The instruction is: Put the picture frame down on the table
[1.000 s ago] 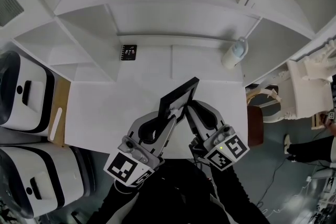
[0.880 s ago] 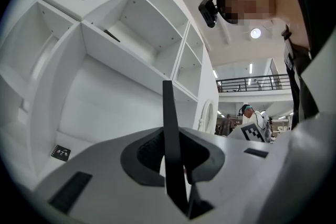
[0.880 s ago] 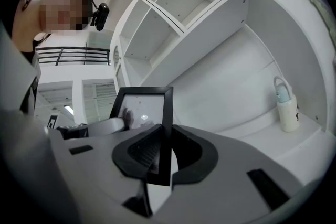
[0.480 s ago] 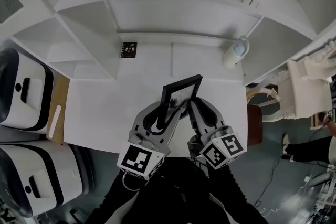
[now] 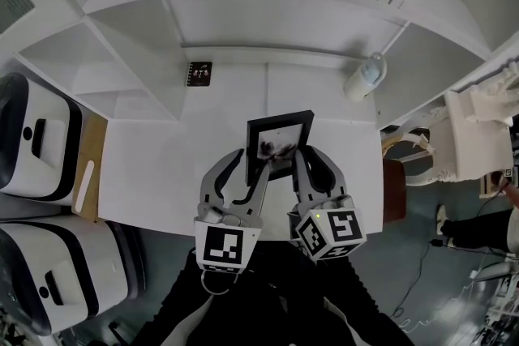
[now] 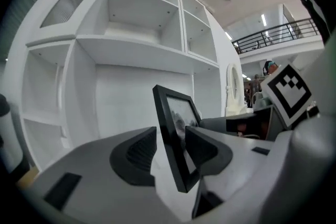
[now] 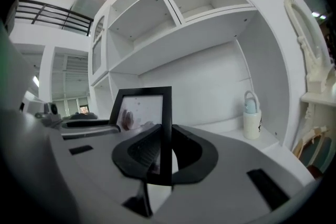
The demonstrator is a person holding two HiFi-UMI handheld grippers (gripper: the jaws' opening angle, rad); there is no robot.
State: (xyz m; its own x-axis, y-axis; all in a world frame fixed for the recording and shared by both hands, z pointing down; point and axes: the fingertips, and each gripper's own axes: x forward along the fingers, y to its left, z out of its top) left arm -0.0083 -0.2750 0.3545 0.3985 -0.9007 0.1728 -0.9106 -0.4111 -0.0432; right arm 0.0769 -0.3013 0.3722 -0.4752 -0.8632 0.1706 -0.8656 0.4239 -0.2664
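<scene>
Head view has the picture frame [image 5: 280, 143] standing nearly upright over the white table [image 5: 154, 166], at twelve o'clock from both grippers, with a bottle [image 5: 362, 81] off at two o'clock. The left gripper [image 5: 251, 161] has just been opening. The frame's left edge stands between its jaws, but the outer pad is clear of it. The right gripper [image 5: 307, 156] is clamped on the right edge. I'd say the set-down is nearly done, though I can't tell whether the bottom edge touches. Next, settle it, make sure it stands, then let go on the right.
</scene>
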